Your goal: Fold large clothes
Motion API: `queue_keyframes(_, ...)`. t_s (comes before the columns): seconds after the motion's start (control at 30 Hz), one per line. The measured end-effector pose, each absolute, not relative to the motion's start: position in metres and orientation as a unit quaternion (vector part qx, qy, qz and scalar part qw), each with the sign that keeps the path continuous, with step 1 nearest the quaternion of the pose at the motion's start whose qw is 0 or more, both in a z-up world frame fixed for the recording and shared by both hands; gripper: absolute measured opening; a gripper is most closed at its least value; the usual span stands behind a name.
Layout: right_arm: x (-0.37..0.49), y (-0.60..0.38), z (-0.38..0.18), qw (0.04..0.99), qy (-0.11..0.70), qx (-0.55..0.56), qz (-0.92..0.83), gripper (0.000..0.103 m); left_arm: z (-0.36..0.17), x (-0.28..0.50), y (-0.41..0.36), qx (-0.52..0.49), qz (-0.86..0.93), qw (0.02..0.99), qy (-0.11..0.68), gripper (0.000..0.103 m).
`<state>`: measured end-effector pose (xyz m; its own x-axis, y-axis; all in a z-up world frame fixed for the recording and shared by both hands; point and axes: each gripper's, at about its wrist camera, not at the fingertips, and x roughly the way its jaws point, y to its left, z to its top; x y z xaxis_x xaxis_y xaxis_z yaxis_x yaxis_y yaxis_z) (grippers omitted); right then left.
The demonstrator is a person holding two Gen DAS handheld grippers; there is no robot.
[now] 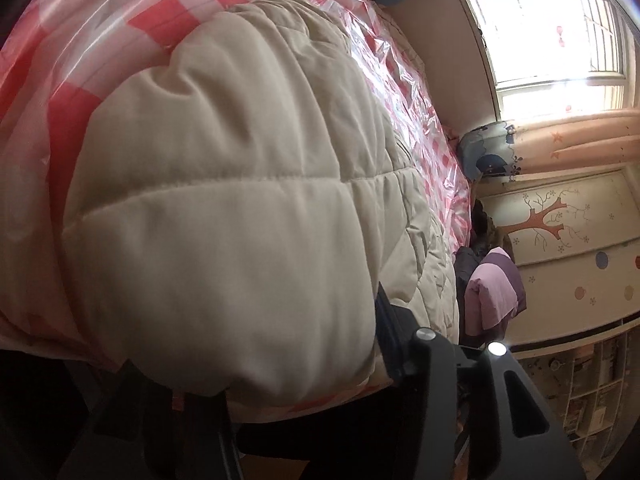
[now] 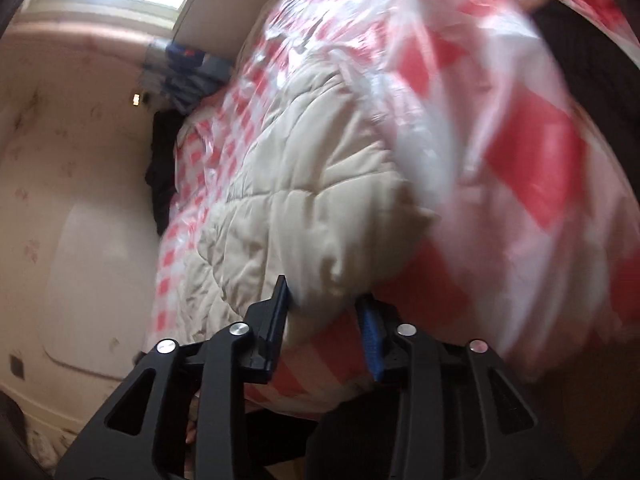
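Garment: a cream quilted padded jacket (image 1: 224, 208) lay spread on a bed covered by a glossy red-and-white checked plastic sheet (image 1: 80, 92); its puffy hem hung over the near edge of the bed.
Left gripper: the black two-finger left gripper (image 1: 248, 364) sat at the jacket's near edge; one finger (image 1: 390, 332) showed beside the fabric while the other was buried under the padding, so whether it was clamped or apart could not be told.
Right gripper: the black right gripper (image 2: 326, 312) stood with its fingers apart; a bulge of jacket hem (image 2: 320, 280) sat between them; the blue pad (image 2: 370, 344) of one finger was visible.
Left view only: a bright barred window (image 1: 552, 28); a peach curtain with star prints (image 1: 580, 140); a wall decorated with a tree mural (image 1: 548, 220); a pink and purple garment (image 1: 496, 292) draped beyond the bed; open shelving (image 1: 592, 392) at lower right.
Right view only: a motion-blurred fold of the checked sheet (image 2: 520, 140) rising at right; a plain pale wall (image 2: 80, 200); blue bedding (image 2: 188, 68) at the far end of the bed.
Writing: no legible brand, label or text in either view.
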<state>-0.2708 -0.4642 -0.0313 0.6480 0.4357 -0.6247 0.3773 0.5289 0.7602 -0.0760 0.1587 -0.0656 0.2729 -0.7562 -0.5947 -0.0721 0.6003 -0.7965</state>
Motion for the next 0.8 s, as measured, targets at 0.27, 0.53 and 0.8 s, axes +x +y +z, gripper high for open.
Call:
queue_keyframes(0.27, -0.250, -0.411, 0.060, 0.885, 0.343, 0.314, -0.025, 0.067, -0.088, -0.079, 0.178, -0.473, -0.202, 0.665, 0.542, 0.079)
queue_keyframes(0.53, -0.082, -0.263, 0.020, 0.914, 0.385, 0.104, 0.078, 0.075, -0.090, -0.073, 0.194, -0.519, -0.171, 0.668, 0.504, 0.085)
queue_keyframes(0.8, -0.062, -0.242, -0.024, 0.886, 0.446, 0.113, 0.050, 0.075, -0.082, -0.062, 0.191, -0.458, -0.187, 0.708, 0.504, 0.056)
